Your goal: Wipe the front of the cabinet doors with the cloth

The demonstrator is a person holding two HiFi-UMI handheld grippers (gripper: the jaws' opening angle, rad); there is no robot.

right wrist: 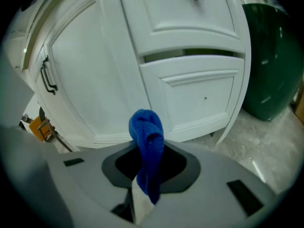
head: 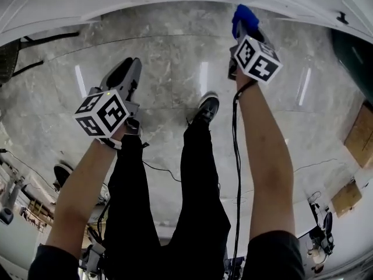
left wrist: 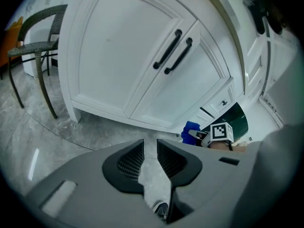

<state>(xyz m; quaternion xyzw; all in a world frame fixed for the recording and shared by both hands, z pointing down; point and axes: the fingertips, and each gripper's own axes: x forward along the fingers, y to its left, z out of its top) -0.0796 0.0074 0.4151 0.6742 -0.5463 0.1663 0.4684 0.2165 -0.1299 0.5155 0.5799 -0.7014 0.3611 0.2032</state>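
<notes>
Cloth (right wrist: pixel 146 127) first: where is it?
Bunched up, blue, between the jaws of the right gripper (right wrist: pixel 149 160), which are clamped on it. A wad sticks out past the tips.
Is it on the cabinet?
Close to it, low down, but I cannot tell whether it touches. In the right gripper view it is held up before the white drawer fronts (right wrist: pixel 199 91), with a dark green bin (right wrist: pixel 275 56) off to the right.
And the other claw?
The left gripper (left wrist: pixel 150 148) holds nothing. Its jaws stand a narrow slit apart, and the grey marble floor (left wrist: pixel 57 137) shows through the gap.
What is it facing?
The cabinet doors (left wrist: pixel 114 56), both shut, their two black handles (left wrist: pixel 167 49) side by side at the middle seam. A dark chair (left wrist: pixel 35 46) stands to the left of them.
And from the head view?
Both forearms reach out over the floor. The right one is further forward, near the cabinet's foot, and the left gripper is well apart from it, to the left of the person's shoe (head: pixel 207 107)
</notes>
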